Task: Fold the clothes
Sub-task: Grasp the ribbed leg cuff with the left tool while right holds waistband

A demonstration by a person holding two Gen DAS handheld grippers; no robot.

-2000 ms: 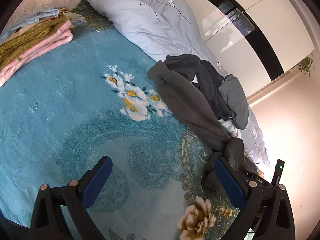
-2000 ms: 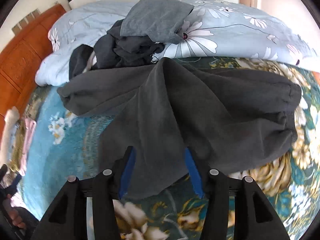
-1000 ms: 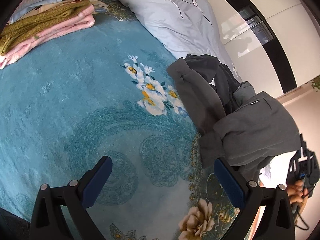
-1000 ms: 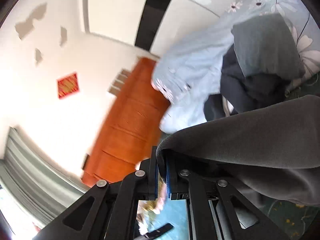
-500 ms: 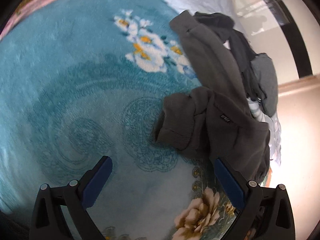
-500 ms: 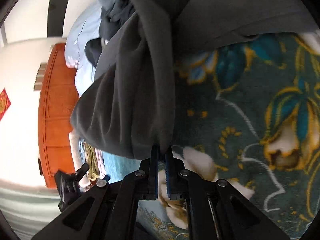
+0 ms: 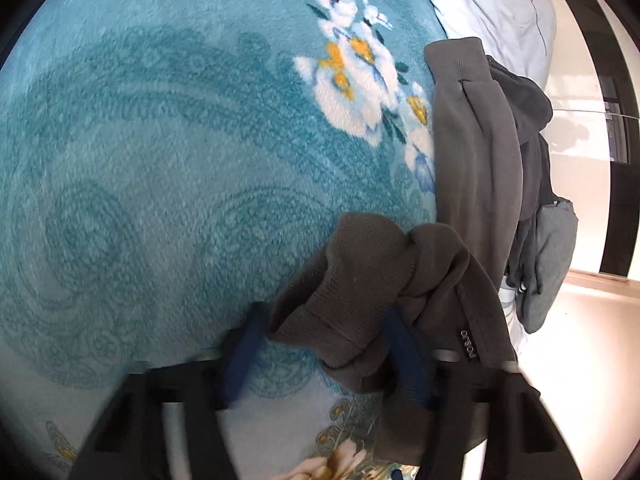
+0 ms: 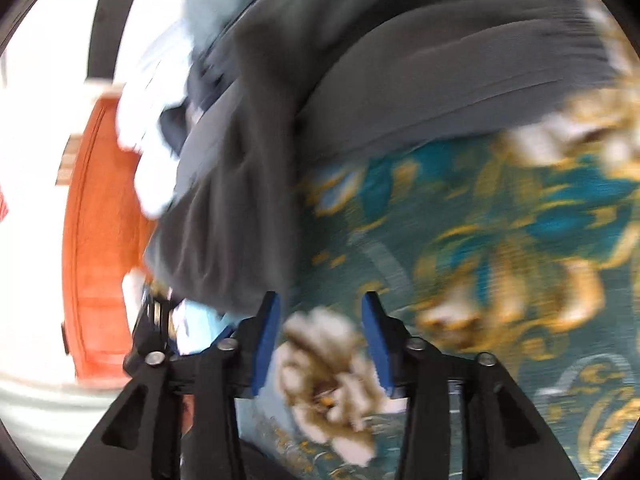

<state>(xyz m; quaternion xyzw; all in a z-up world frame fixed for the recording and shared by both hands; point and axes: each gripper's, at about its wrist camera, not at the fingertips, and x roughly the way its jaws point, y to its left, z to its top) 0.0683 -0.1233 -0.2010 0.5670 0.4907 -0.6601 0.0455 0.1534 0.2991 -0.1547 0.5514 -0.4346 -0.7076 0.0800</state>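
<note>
Half a second earlier the left claw (image 7: 320, 352) stood wide above the blanket (image 7: 160, 160); now it has been lowered onto the bunched end of the dark grey garment (image 7: 360, 280), and its blue pads (image 7: 404, 356) are closing with the ribbed hem between them, though firm contact cannot be told through the blur. The garment is stretched away along the bed towards a heap of darker clothes (image 7: 532, 184) beside the pale quilt (image 7: 500, 4).

Through the right wrist camera, the right claw (image 8: 320, 340) is seen opening, its pads apart with only the flowered blanket (image 8: 480, 260) between them. The released garment (image 8: 360, 80) is draped just beyond the left pad, across the bed.
</note>
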